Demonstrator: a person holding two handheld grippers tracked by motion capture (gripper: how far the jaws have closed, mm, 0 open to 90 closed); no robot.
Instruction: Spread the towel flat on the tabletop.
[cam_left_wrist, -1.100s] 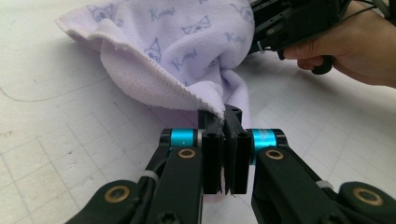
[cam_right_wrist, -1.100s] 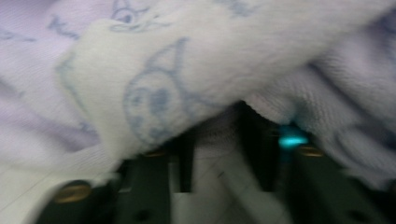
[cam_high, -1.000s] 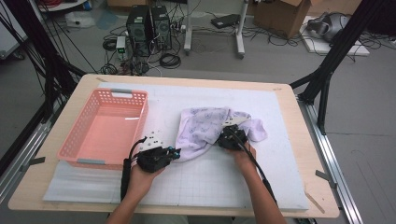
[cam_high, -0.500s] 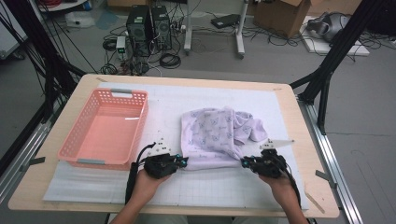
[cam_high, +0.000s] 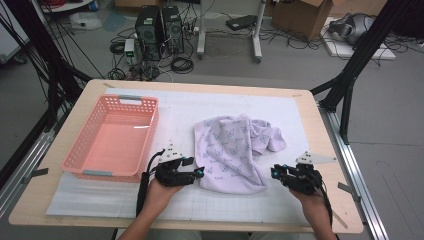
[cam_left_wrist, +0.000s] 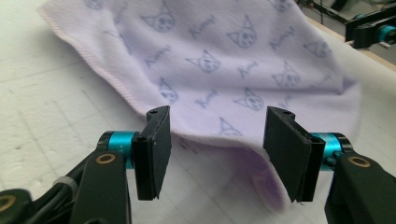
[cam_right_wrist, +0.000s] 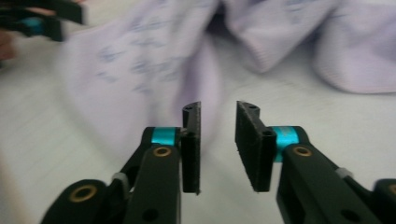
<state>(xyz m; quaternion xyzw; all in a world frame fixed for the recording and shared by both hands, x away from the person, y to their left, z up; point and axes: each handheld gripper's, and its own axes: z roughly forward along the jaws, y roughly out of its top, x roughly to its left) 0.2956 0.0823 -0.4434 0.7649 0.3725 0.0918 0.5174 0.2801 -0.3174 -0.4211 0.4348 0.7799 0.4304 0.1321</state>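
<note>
Both jaws have just been opening: the left hand-held gripper (cam_left_wrist: 217, 156) stands spread over the towel's (cam_high: 232, 150) near edge, the right hand-held gripper (cam_right_wrist: 217, 147) parted, gripping nothing. To fold neatly, pinch each near corner squarely, then lift together.

- A light wooden table (cam_high: 320, 135) carries everything; its bare edge shows around a white gridded mat (cam_high: 185, 107) that covers most of the top.
- A pink plastic basket (cam_high: 85, 150) stands on the mat's left part, its long side running away from the person.
- A lilac towel (cam_high: 235, 150) printed with cat faces lies on the mat just right of the basket, apart from it, spread flat nearer the basket and bunched into folds on its far right side.
</note>
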